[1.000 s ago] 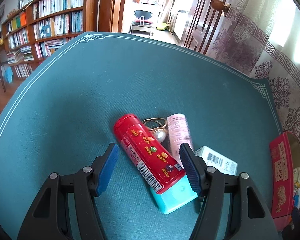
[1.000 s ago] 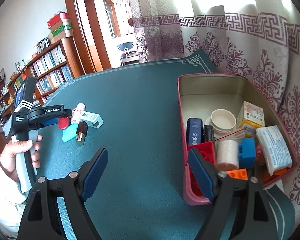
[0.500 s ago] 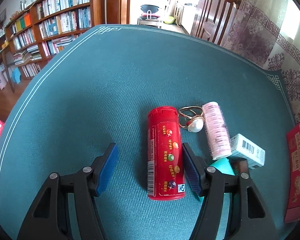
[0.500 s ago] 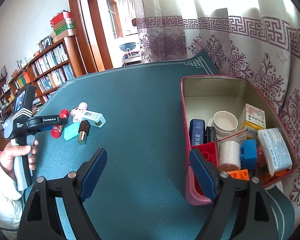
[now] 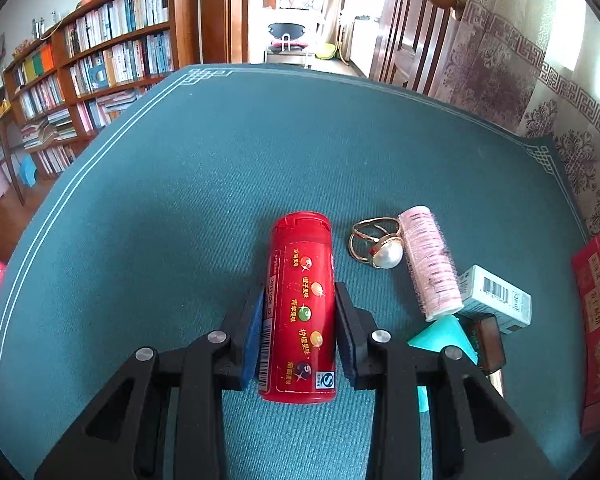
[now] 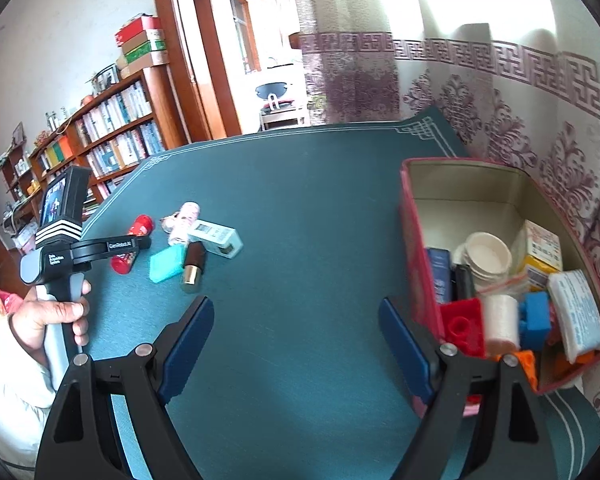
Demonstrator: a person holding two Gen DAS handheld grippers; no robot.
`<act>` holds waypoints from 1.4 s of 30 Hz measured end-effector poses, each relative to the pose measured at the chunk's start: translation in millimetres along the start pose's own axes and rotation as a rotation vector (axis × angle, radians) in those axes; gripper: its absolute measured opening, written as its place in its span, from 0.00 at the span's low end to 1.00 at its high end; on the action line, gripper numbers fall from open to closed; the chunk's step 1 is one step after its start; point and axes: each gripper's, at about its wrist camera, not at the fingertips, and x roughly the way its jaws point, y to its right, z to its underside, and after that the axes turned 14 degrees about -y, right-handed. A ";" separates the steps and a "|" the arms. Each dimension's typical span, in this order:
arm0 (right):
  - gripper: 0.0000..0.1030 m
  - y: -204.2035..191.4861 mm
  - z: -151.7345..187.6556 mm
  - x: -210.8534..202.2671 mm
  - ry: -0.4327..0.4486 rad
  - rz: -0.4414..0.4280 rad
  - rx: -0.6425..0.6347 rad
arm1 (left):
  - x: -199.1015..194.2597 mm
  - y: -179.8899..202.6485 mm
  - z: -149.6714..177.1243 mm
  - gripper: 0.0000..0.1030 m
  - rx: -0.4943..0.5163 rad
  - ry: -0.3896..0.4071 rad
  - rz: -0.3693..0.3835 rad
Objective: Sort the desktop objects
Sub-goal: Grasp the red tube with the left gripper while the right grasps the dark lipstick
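From the left wrist camera we've got the left tongs [image 5: 296, 338] closing in on the red tube [image 5: 302, 306], which lies flat on the green table cover [image 5: 180, 200] pointing straight away from us, squarely between the two blue pads; they look right up against its sides, so we'd call that a grip, though it hasn't been lifted off the cloth yet. Just to the right of those tongs sit the rest of the leftovers: a pearl ring [image 5: 376, 242], a pink roller [image 5: 430, 262], a white barcode box [image 5: 494, 294], a teal case [image 5: 442, 334] and a brown lipstick [image 5: 490, 346], all bunched close together. From the right wrist camera, our right tongs [image 6: 296, 344] hang wide open over bare cloth with nothing between them. Off to their right is the red tin [image 6: 416, 248], already pretty stuffed with cups, building bricks, packets and a thread spool, so we reckon most of the sorting is done. Far to the left of these tongs is that same little pile, with the person's hand [image 6: 50, 316] working the other tongs over it. Six bits left by our count, the tube being first up.
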 end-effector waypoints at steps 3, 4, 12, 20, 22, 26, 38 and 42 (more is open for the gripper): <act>0.85 -11.1 -7.3 7.3 -0.010 -0.011 -0.027 | -9.7 -0.3 2.3 0.34 -0.001 0.039 0.004; 0.85 -14.1 -9.8 10.5 -0.015 -0.016 -0.033 | -13.0 -0.2 3.3 0.34 -0.002 0.051 0.007; 0.80 -52.6 -28.7 38.0 -0.065 -0.007 -0.130 | -26.1 -0.3 9.3 0.34 -0.002 0.085 0.053; 0.56 -82.1 -46.2 81.7 -0.149 -0.003 -0.203 | -26.6 -9.9 9.5 0.34 -0.042 0.077 0.094; 0.54 -82.9 -49.5 88.6 -0.172 -0.027 -0.198 | -27.7 -10.9 10.1 0.34 -0.049 0.082 0.098; 0.54 -89.5 -54.1 98.6 -0.190 -0.043 -0.214 | -29.6 -13.0 11.8 0.34 -0.053 0.085 0.112; 0.45 -96.4 -57.4 129.8 -0.283 -0.004 -0.244 | -28.3 -15.0 13.8 0.35 -0.063 0.065 0.141; 0.44 -100.2 -61.5 133.3 -0.273 0.039 -0.273 | -28.3 -13.0 14.6 0.35 -0.056 0.065 0.144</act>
